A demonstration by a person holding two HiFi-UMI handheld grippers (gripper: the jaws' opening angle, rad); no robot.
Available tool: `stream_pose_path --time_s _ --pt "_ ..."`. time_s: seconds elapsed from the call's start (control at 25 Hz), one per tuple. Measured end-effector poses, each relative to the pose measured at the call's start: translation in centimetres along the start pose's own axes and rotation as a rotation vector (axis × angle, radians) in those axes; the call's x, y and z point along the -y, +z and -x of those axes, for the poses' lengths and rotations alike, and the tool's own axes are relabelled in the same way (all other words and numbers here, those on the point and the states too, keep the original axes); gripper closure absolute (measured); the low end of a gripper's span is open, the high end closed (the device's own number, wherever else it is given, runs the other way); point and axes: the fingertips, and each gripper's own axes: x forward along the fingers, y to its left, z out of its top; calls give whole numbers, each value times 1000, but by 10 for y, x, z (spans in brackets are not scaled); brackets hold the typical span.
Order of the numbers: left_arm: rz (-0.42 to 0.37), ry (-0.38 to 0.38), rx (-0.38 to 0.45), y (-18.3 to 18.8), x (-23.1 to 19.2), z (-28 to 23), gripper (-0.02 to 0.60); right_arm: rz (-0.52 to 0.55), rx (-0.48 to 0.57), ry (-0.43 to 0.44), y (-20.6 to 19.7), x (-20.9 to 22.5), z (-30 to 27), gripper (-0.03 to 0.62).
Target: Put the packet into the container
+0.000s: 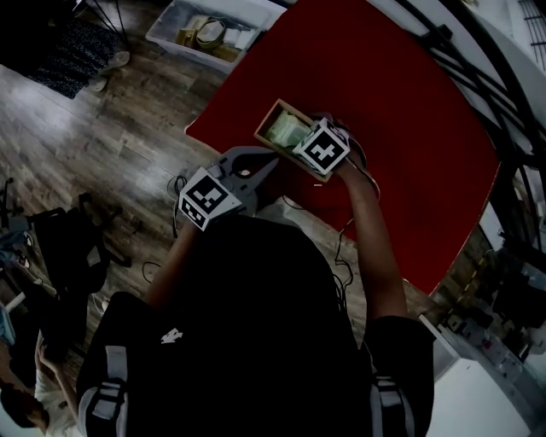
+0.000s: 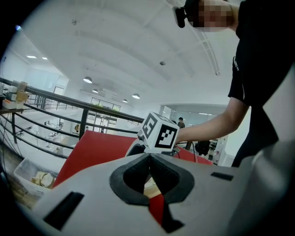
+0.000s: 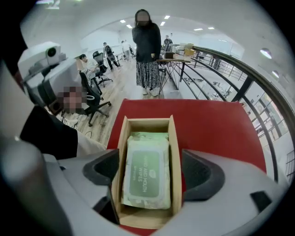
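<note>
Wood-plank floor (image 1: 128, 128) surrounds a red-topped bench (image 1: 409, 128), with a clear plastic bin (image 1: 171, 26) of odds and ends on the floor beyond its far left corner; a black metal railing (image 3: 239, 83) runs along the right side of the room, and a person in a dark top and long skirt (image 3: 147, 50) stands well beyond the bench's far edge. An open, oblong, light-wood box (image 1: 266, 119) sits near the bench's near left edge; a pale green, soft plastic packet of wipes (image 1: 284, 131) lies flat inside it, label up, filling most of the floor of the box. The right hand-held gripper (image 3: 152, 171) hangs over the near end of the box, released, its jaws spread wide on either side of the box walls and touching neither the box nor the packet; the left hand-held gripper (image 2: 148, 159) is clenched on nothing, its tips meeting, held just near and left of the box with the right one's marker cube straight ahead of it.
</note>
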Motion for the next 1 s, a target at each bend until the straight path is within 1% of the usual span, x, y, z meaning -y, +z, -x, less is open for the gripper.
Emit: stream_pose_path --time_s 0.08,0.16,0.32,0.36,0.4,0.48,0.52,0.6,0.72,0.84,1.0 --pt "3 1 4 1 -2 -1 574 -21 23 -6 4 7 8 178" --pt "2 1 7 -1 3 -1 573 -31 50 -22 -1 9 15 178" --pt "-11 -10 7 1 9 -6 573 -86 169 -34 -5 2 37 185" --pt "-16 -15 8 4 9 -7 573 -104 203 -40 -4 0 44 206" --pt "-21 -20 9 6 10 -9 572 -119 239 -57 -4 -1 52 254" --pt "-34 -28 9 11 11 -12 573 -140 308 -106 -6 -3 67 391" --pt "-40 -31 11 13 11 -13 572 -154 343 -120 -6 -5 74 433" --pt "-51 -35 13 18 13 -16 573 -194 424 -123 -6 -10 88 489" --pt "-71 -48 10 24 19 -22 572 -232 544 -163 -9 -14 113 543" --pt "-97 -65 5 29 26 -29 574 -271 655 -216 -13 -17 136 560" --pt "-132 -87 3 36 33 -38 573 -366 811 -243 -18 -19 161 571"
